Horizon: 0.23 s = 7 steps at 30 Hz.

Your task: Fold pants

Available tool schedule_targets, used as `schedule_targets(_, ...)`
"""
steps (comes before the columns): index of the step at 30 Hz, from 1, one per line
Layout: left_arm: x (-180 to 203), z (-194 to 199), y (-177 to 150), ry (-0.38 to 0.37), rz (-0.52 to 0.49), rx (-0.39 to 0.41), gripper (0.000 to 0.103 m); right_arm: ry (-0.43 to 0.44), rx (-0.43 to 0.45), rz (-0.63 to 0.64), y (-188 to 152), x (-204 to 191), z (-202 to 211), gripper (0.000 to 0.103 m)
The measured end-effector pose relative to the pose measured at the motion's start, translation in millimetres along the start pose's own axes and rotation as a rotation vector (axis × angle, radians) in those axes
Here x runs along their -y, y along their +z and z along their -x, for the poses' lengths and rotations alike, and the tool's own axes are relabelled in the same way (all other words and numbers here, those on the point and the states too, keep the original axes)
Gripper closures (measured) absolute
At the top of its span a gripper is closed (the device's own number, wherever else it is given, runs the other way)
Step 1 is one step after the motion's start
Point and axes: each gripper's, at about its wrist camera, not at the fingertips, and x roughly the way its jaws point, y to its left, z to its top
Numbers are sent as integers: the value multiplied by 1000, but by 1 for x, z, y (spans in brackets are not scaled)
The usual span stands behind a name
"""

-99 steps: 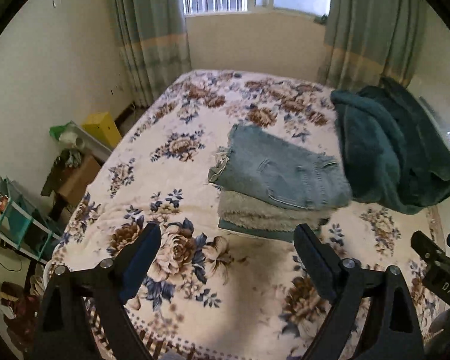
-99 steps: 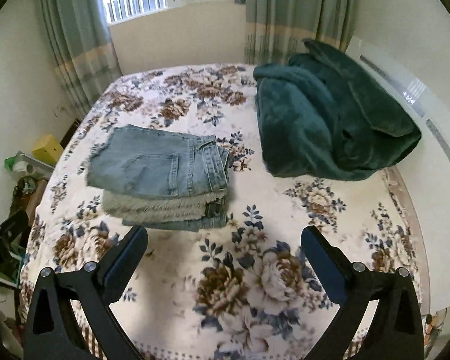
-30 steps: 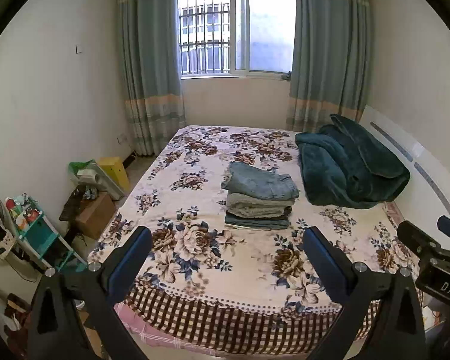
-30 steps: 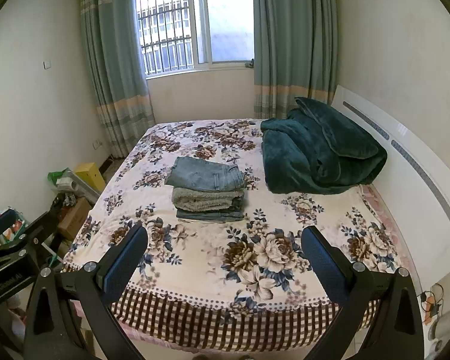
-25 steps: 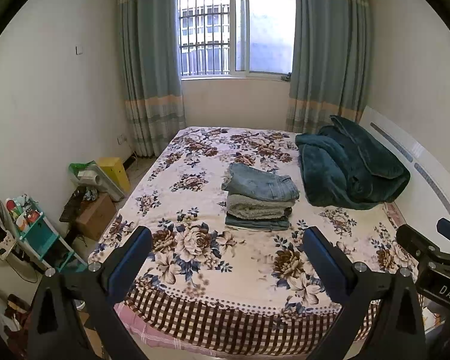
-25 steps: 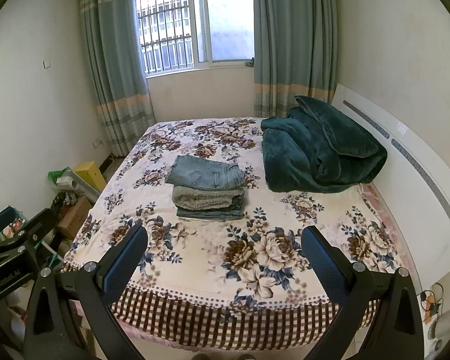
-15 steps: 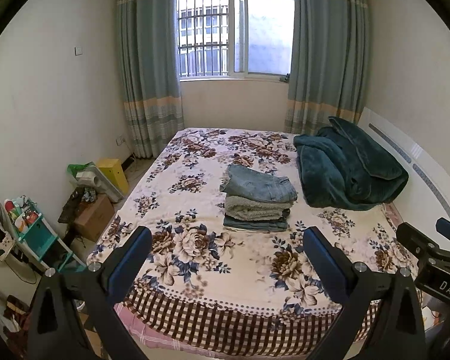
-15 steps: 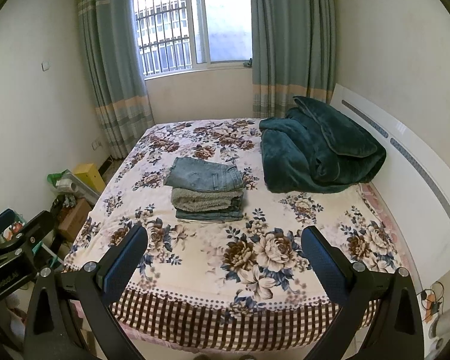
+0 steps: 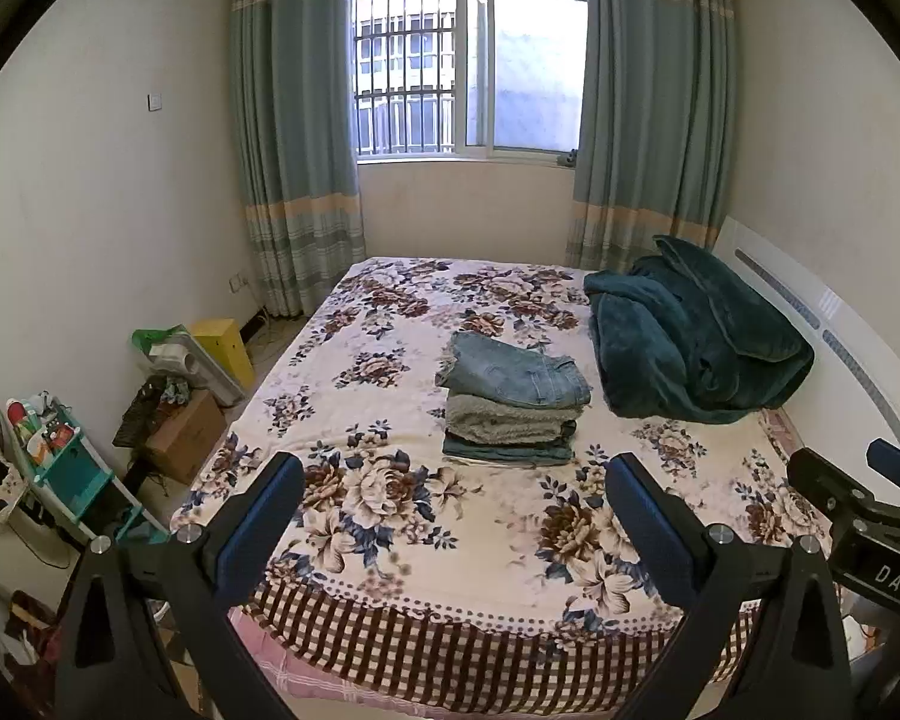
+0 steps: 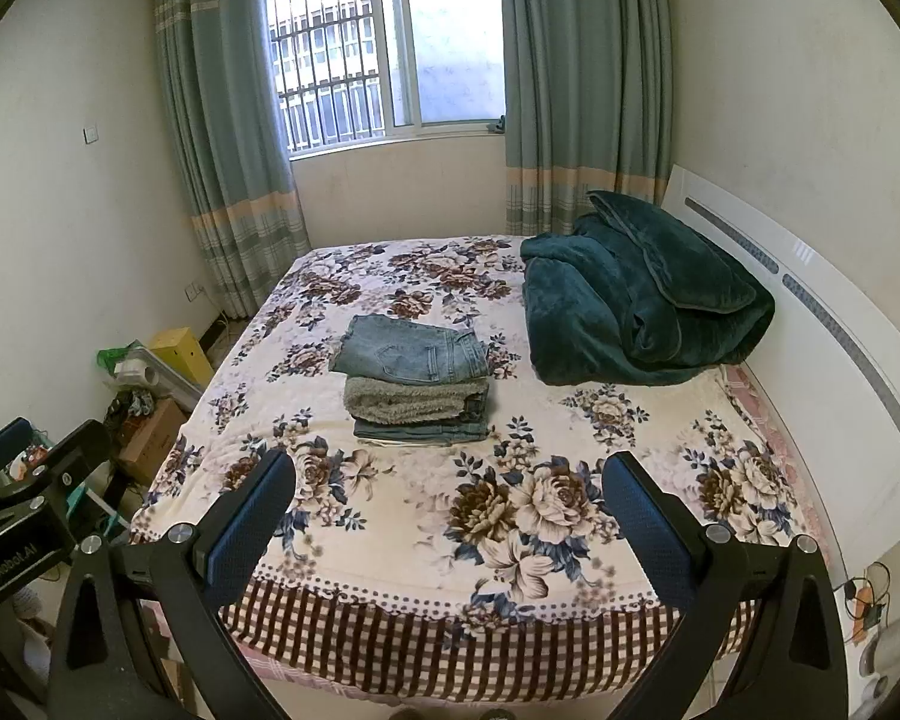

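A stack of folded pants lies in the middle of the floral bed, with light blue jeans on top, a grey fleecy pair under them and darker jeans at the bottom. The stack also shows in the right wrist view. My left gripper is open and empty, held back beyond the foot of the bed. My right gripper is open and empty, also well short of the stack.
A dark green blanket is bundled at the right by the white headboard. Boxes, a yellow bin and a teal shelf crowd the floor on the left. The window and curtains are at the far wall.
Both grippers pulled far back from the bed and up since 3.3 s ago; over the last second they have barely moved. The stack lies unchanged.
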Motion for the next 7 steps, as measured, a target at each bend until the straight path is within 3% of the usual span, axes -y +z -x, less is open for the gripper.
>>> schedule_targets(7, 3, 1, 1, -5, 7, 12, 1, -3, 1, 1, 0, 0, 0, 0)
